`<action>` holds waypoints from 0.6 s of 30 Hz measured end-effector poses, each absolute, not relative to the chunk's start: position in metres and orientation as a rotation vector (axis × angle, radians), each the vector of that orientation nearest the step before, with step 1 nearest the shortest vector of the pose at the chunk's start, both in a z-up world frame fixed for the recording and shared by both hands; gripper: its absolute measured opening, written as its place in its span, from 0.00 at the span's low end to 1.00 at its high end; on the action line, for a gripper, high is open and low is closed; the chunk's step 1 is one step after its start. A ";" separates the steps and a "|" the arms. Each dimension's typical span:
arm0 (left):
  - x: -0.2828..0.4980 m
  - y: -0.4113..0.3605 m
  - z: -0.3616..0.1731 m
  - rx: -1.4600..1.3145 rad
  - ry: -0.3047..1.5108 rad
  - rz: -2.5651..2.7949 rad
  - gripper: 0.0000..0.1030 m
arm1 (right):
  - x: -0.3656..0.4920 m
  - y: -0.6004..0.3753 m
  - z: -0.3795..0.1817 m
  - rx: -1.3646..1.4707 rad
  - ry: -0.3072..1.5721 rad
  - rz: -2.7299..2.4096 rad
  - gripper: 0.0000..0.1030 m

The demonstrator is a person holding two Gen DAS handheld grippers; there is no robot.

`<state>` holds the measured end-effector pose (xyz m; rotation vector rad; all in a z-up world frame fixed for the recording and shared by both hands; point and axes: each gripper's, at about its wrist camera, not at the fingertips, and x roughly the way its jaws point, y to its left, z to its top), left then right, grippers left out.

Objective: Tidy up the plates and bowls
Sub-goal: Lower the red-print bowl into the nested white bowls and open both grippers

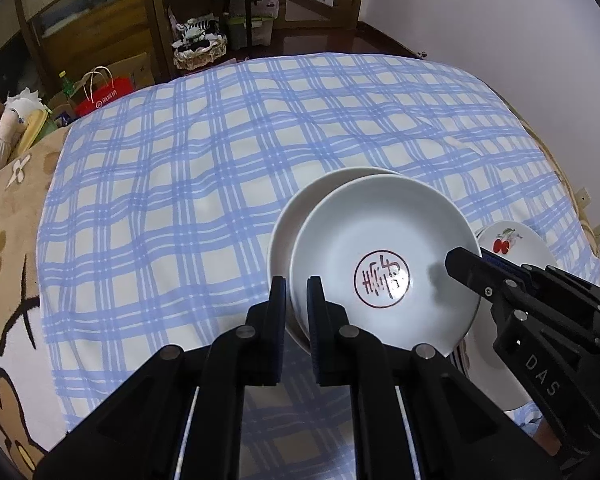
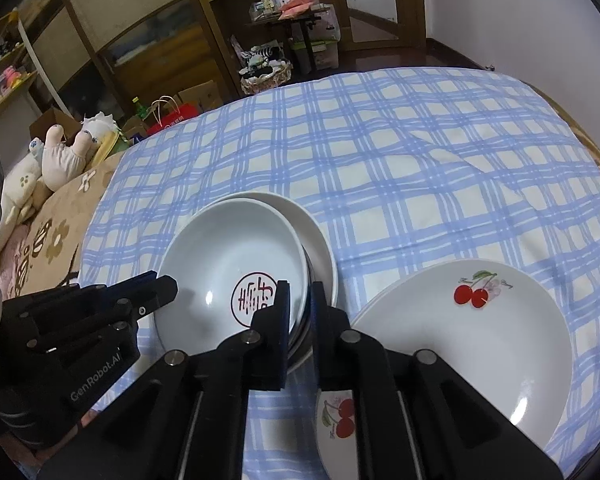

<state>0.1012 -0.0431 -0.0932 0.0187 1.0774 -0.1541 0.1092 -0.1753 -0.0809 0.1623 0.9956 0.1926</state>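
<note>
Left gripper and right gripper each clamped on opposite rims of the stamped bowl, which is nested in another bowl. Cherry plates just beside, near the tablecloth's edge.

The stamped bowl sits nested in another bowl on the checked cloth. To the right of that bowl, just beside it, lies the cherry plate, atop a second plate.
</note>
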 end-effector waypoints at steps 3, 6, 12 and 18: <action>0.101 -0.044 -0.093 0.028 1.069 -0.148 0.10 | 0.109 -0.176 -0.081 0.167 0.997 0.196 0.10; 0.101 -0.046 -0.093 0.068 1.064 -0.135 0.14 | 0.108 -0.176 -0.081 0.175 0.997 0.196 0.10; 0.103 -0.048 -0.088 0.107 1.039 -0.120 0.16 | 0.109 -0.177 -0.081 0.179 1.001 0.196 0.10; 0.098 -0.035 -0.080 0.060 1.004 -0.057 0.17 | 0.108 -0.177 -0.073 0.179 0.986 0.169 0.10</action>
